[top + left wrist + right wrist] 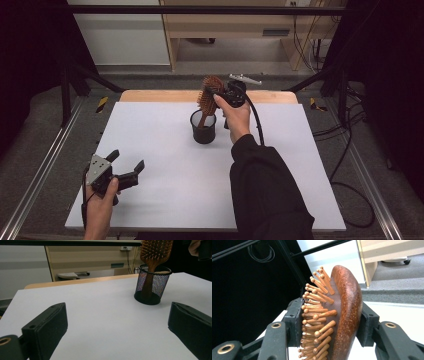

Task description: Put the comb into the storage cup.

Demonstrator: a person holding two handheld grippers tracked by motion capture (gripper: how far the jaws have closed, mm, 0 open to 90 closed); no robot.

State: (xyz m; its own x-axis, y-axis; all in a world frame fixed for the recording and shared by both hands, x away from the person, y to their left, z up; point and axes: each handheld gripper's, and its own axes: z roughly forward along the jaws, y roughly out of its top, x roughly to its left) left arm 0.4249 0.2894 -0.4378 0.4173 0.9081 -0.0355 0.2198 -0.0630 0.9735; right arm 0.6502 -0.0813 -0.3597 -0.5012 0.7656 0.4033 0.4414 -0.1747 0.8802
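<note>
The wooden paddle hairbrush with peg bristles (pixel 208 97) stands handle-down in the black wire-mesh cup (pixel 203 128), which sits past the middle of the white table top (pixel 165 200), toward its far wooden edge. The right gripper (pixel 220 95) has its jaws on either side of the brush head — one against the smooth back, the other at the peg tips; the right gripper view shows them pressed on it. Bare white surface lies open all round the cup, widest on the near side. The left gripper (pixel 127 166) hangs near the table's near-left corner, close to that edge, its jaws spread wide with nothing between them.

The handle's lower end is only dimly seen through the mesh. In the left gripper view the brush top is cut off by the frame — the right hand (pixel 194 247) too.
</note>
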